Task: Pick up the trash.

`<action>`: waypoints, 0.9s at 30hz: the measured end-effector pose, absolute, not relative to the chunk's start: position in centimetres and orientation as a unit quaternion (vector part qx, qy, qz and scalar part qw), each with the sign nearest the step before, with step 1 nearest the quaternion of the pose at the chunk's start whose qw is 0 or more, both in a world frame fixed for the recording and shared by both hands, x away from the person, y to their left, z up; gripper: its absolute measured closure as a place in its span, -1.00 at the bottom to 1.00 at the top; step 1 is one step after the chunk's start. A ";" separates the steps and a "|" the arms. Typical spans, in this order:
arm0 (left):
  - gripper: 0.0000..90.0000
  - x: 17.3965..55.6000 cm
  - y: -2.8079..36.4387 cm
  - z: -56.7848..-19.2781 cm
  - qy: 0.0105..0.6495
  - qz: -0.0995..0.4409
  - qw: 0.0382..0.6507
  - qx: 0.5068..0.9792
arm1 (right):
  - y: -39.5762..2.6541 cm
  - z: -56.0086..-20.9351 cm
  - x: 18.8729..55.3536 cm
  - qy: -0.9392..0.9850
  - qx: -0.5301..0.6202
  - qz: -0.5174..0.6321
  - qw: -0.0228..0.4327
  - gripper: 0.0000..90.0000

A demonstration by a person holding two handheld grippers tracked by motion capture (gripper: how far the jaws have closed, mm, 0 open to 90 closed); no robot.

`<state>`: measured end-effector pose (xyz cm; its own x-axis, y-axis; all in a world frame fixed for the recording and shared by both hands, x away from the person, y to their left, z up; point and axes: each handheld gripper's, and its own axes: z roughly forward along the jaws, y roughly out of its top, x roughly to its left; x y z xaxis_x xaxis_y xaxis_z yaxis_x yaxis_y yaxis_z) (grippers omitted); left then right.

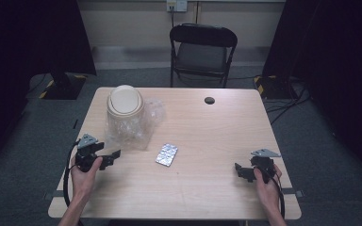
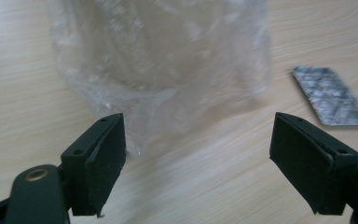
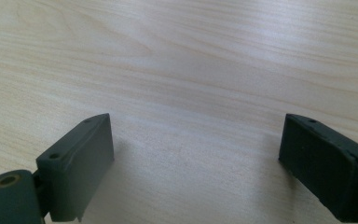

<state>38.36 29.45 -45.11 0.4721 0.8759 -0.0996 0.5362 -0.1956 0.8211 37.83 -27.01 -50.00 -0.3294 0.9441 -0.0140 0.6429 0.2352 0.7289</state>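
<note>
A person rests two grippers on a wooden table (image 1: 202, 188), the left gripper (image 1: 112, 157) at the near left and the right gripper (image 1: 239, 170) at the near right, both with jaws wide apart and empty. A foil blister pack (image 1: 167, 154) lies mid-table, just right of a clear plastic bag (image 1: 127, 127) around a cream lidded bin (image 1: 125, 101). Nothing appears begun; a likely first move is reaching for the pack or bag

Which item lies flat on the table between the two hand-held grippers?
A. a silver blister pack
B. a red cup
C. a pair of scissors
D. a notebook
A: the silver blister pack lies flat on the wooden table, just right of the clear plastic bag.
</note>
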 end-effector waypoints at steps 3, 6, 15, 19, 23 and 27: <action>-0.54 38.5 29.1 -44.7 0.464 0.205 0.420 0.752 | -27.0 -50.0 37.8 0.750 0.529 0.320 0.235 -0.79; -0.50 39.0 28.3 -44.0 0.449 0.214 0.415 0.761 | -27.0 -50.0 37.8 0.750 0.529 0.320 0.235 -0.79; -0.51 39.6 28.0 -40.7 0.427 0.231 0.443 0.753 | -27.0 -50.0 37.8 0.750 0.529 0.320 0.235 -0.79; -0.51 40.4 27.7 -39.5 0.410 0.230 0.454 0.757 | -27.0 -50.0 37.8 0.750 0.529 0.320 0.235 -0.79; -0.54 41.4 27.1 -39.0 0.405 0.226 0.453 0.761 | -27.0 -50.0 37.8 0.750 0.529 0.320 0.235 -0.79; -0.54 42.8 26.4 -38.3 0.399 0.224 0.452 0.766 | -27.0 -50.0 37.8 0.750 0.529 0.320 0.235 -0.79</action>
